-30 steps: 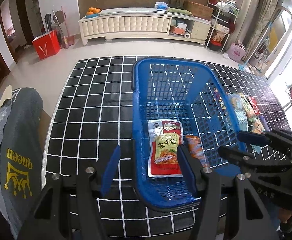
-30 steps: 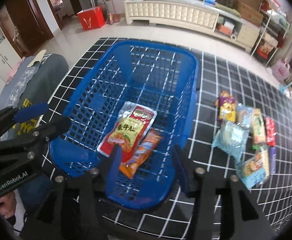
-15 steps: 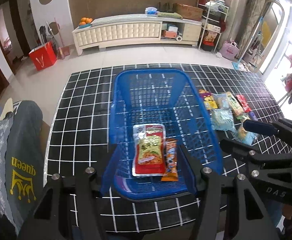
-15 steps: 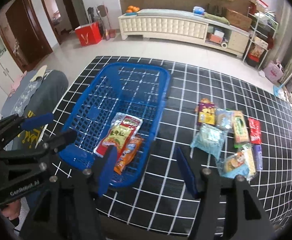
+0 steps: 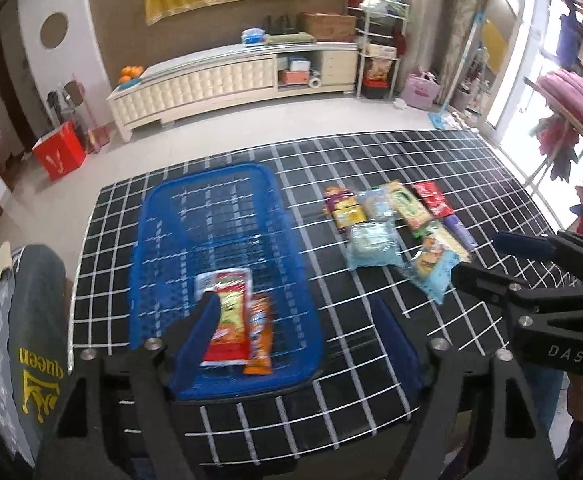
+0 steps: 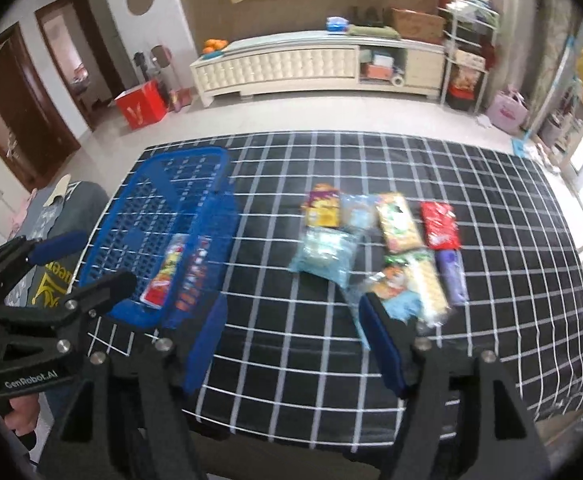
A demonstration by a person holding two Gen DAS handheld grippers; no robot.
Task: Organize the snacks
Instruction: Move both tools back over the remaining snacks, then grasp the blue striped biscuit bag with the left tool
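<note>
A: What changed?

B: Both my grippers have pulled back and up from the blue basket [image 5: 227,264]. A second ago I was right over it; now the whole desk [image 6: 311,360] is in view. Left gripper [image 5: 303,336] hangs over the basket's near right corner, jaws wide open, holding nothing. Right gripper [image 6: 295,340] hangs over bare desk between the basket and the loose snacks, jaws also wide open and empty.

A: Meaning?

B: My read: the last drop is done and I'm lining up for the next pick.

A: Basket contents?

B: Two packs, lying flat side by side at the near end: a red-and-yellow pouch [image 5: 229,320] and an orange pack [image 5: 260,332] touching its right edge. The far half is empty.

A: What's left?

B: A cluster to the right of the basket, well apart from it. Far row: purple-yellow bag [image 6: 322,210], a clear pack, green-yellow pack [image 6: 397,222], red pack [image 6: 439,226]. Nearer: pale blue bag [image 6: 325,256], purple stick pack [image 6: 449,276], and an overlapping pile by my right finger; can't separate those, too blurred.

A: Progress?

B: Early. Most is still on the desk.
</note>
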